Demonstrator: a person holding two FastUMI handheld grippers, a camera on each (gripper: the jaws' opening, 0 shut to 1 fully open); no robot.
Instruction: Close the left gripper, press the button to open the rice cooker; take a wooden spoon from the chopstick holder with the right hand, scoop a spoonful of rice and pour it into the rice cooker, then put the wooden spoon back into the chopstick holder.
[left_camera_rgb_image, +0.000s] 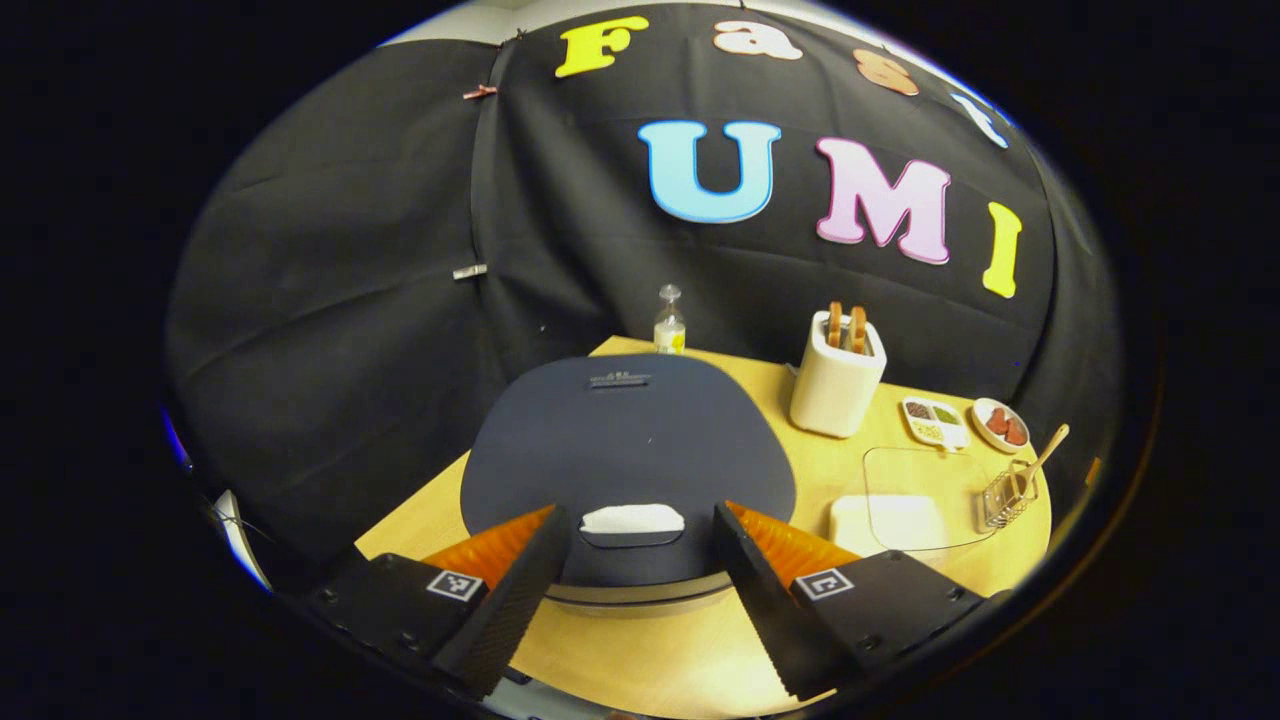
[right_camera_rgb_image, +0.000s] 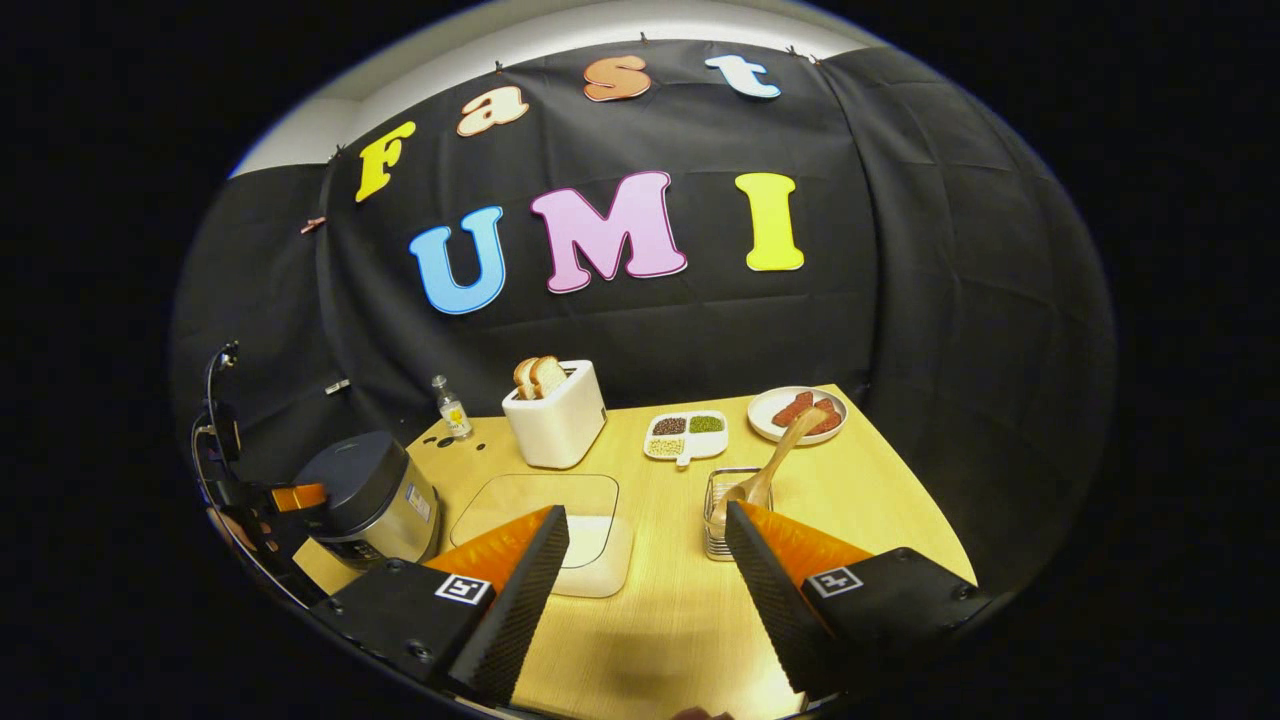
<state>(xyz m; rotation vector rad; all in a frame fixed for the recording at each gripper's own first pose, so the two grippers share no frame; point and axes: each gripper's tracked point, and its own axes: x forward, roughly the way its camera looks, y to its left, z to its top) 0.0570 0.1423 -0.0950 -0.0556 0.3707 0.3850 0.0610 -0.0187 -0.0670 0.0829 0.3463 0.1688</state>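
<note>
The rice cooker (left_camera_rgb_image: 625, 440) has a dark lid, shut, and a white button (left_camera_rgb_image: 632, 518) at its front edge. My left gripper (left_camera_rgb_image: 632, 540) hangs open right over that front edge, one finger on each side of the button. In the right gripper view the rice cooker (right_camera_rgb_image: 370, 495) stands at the table's left, with the left gripper beside it. A wooden spoon (right_camera_rgb_image: 775, 460) leans in the wire chopstick holder (right_camera_rgb_image: 725, 510). My right gripper (right_camera_rgb_image: 645, 545) is open and empty, just short of the holder. A flat white rice container (right_camera_rgb_image: 590, 545) under a clear lid lies between the fingers.
A white toaster (right_camera_rgb_image: 558, 412) with bread stands at the back, a small bottle (right_camera_rgb_image: 452, 408) to its left. A divided dish of beans (right_camera_rgb_image: 685, 434) and a plate of sausages (right_camera_rgb_image: 797, 413) sit behind the holder. The table's right edge is close to the plate.
</note>
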